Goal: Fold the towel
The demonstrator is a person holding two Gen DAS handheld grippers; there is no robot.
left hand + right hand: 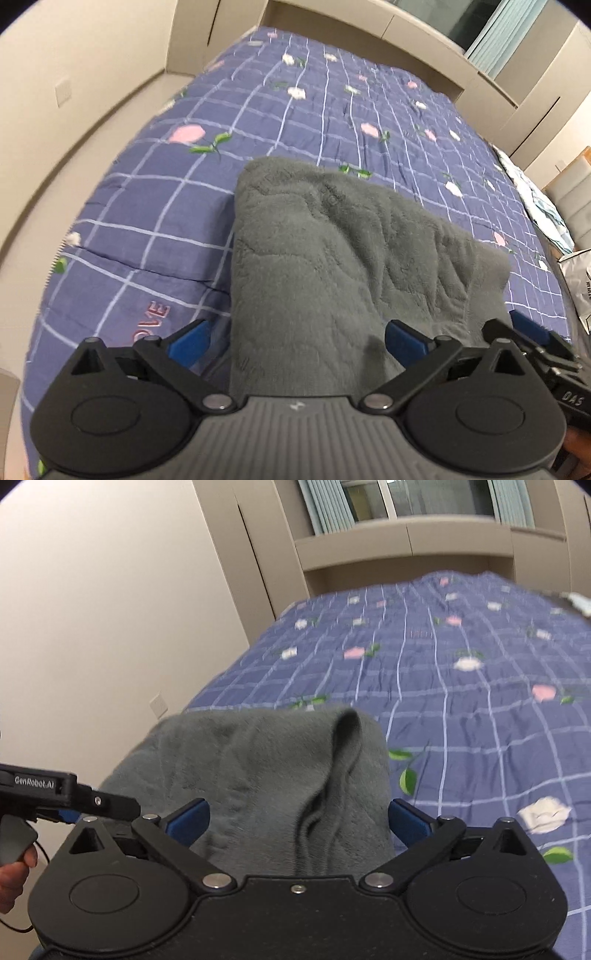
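A grey fluffy towel (pixel 332 258), folded into a thick band, lies on the blue checked quilt (pixel 155 206) and runs back between the fingers of my left gripper (pixel 295 336). That gripper's blue pads (pixel 190 343) stand wide apart, one on each side of the towel, so it is open. My right gripper (pixel 532 343) sits at the towel's near right corner. In the right wrist view the towel (pixel 258 768) bunches into a ridge and fills the gap of my right gripper (pixel 297 816), which is also open. My left gripper (pixel 74 801) shows at the left.
The flowered quilt (pixel 461 701) stretches far ahead to beige cupboards (pixel 388 542) under a window. A wall (pixel 92 609) runs along the bed's left side. A white bag (pixel 576 288) and crumpled bedding (pixel 543 210) lie at the bed's right edge. A hand (pixel 14 871) holds the left gripper's trigger.
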